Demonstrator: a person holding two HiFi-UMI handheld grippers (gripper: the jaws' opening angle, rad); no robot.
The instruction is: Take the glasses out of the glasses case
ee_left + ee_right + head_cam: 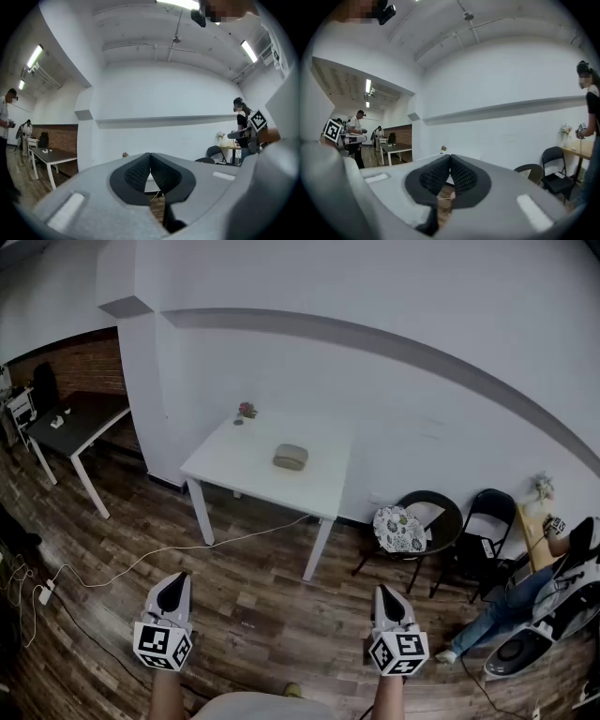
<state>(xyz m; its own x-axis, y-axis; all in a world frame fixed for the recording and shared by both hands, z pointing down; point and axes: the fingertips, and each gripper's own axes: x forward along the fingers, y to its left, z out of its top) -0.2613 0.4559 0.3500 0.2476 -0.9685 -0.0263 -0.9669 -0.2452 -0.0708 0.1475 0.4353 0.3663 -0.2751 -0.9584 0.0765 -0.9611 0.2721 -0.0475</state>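
The left gripper (175,583) and right gripper (385,594), both closed and empty, are well apart from the grey oval glasses case (291,457). I think the task has not begun; next they should approach the white square table (234,467).

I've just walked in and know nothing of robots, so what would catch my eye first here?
Low in the head view, the left gripper and right gripper jut forward over the wooden floor, both shut and empty. Beyond them stands a white table with a greyish glasses case near its middle and a small flower pot at its far left corner.
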